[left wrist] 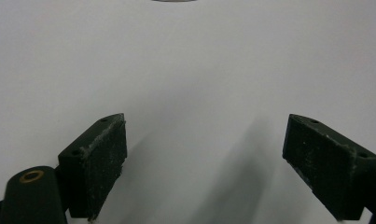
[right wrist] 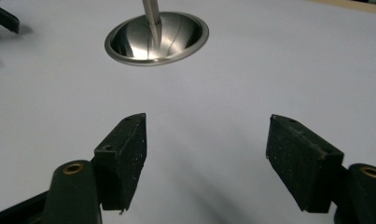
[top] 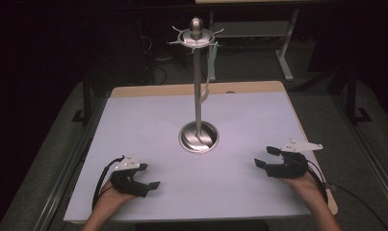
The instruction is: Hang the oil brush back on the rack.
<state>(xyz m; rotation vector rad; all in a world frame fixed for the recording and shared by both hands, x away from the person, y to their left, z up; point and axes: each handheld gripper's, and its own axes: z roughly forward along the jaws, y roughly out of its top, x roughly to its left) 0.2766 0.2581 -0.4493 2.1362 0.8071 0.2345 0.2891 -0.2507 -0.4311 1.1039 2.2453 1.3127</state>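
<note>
Left gripper: you hold it low over the near left of the white table, jaws spread wide with only bare surface between them, as the left gripper view shows.
Right gripper: you hold it at the near right, jaws likewise parted and empty; in the right gripper view they point toward the stand's base.
Stand: a tall polished metal hook stand, upright at the table's middle, well apart from both of your grippers, its round dished base flat on the surface.
Hook crown: a ring of small curved arms under a rounded knob.
Hanging item: a pale, thin strip hangs from one hook on the right side and runs down beside the pole; I cannot tell what it is.
Progress: judged from this, nothing is in hand and no approach is under way.
Remaining: reaching the stand, closing on the strip and lifting it off its hook.
</note>
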